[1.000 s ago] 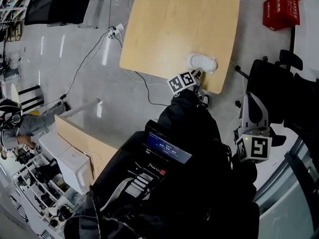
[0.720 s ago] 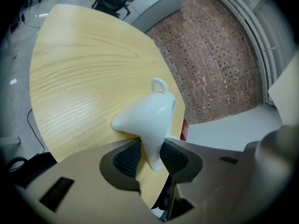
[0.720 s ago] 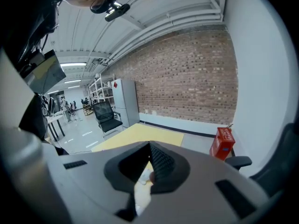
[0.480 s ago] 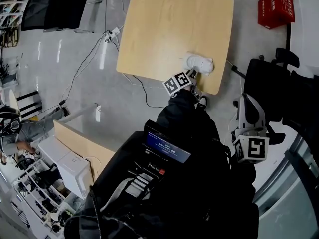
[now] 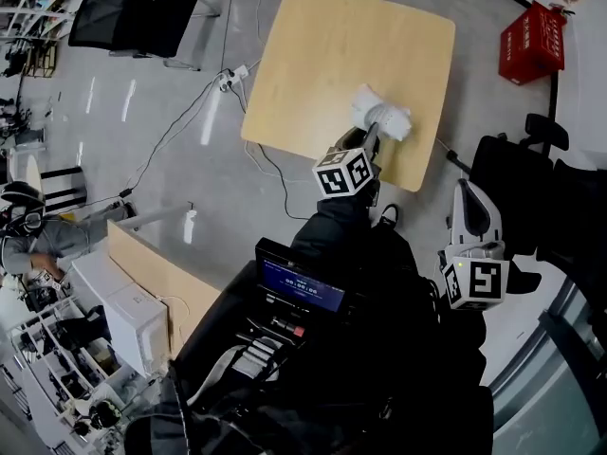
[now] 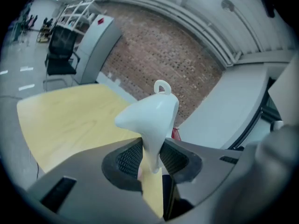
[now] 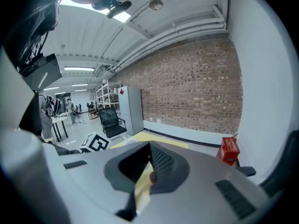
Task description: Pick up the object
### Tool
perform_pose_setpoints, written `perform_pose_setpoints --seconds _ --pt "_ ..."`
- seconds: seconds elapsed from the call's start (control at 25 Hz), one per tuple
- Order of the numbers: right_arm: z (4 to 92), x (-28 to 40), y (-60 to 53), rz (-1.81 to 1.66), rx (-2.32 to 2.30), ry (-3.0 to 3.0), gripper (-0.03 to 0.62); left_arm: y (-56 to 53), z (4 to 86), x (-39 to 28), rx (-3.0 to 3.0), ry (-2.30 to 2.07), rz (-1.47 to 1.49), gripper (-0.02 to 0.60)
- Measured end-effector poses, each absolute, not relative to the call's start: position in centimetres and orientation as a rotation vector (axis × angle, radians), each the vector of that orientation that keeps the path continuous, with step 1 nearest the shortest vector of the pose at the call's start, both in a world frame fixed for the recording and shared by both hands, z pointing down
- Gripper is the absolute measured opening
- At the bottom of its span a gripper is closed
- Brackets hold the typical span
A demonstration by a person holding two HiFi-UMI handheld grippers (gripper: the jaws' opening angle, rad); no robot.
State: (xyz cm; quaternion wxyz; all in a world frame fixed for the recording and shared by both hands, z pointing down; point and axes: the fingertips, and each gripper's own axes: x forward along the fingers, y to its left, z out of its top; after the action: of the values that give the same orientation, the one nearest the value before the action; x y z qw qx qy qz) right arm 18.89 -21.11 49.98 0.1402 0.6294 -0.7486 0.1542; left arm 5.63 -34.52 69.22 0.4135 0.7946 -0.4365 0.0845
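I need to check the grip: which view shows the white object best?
The left gripper view: the white object fills the middle, pinched at its lower part between the left claw's jaws. The head view shows it small, against the table. The right gripper view does not show it.

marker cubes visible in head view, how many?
2. One cube on the left gripper, which holds the white object over the table; the other on the right gripper, off the table.
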Motion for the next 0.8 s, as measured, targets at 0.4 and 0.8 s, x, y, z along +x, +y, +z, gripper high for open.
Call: perform_pose_setpoints --seconds 0.4,0.8 --pt "45.1 16.8 -22.7 0.29 1.826 -2.312 0.005 -36.3 53.8 2.9 2.4 -1.326 0.207 0.114" --pt "40.5 16.2 -24.7 0.115 1.89 -2.347 0.005 -34.6 44.3 0.4 2.602 -1.532 0.214 0.114"
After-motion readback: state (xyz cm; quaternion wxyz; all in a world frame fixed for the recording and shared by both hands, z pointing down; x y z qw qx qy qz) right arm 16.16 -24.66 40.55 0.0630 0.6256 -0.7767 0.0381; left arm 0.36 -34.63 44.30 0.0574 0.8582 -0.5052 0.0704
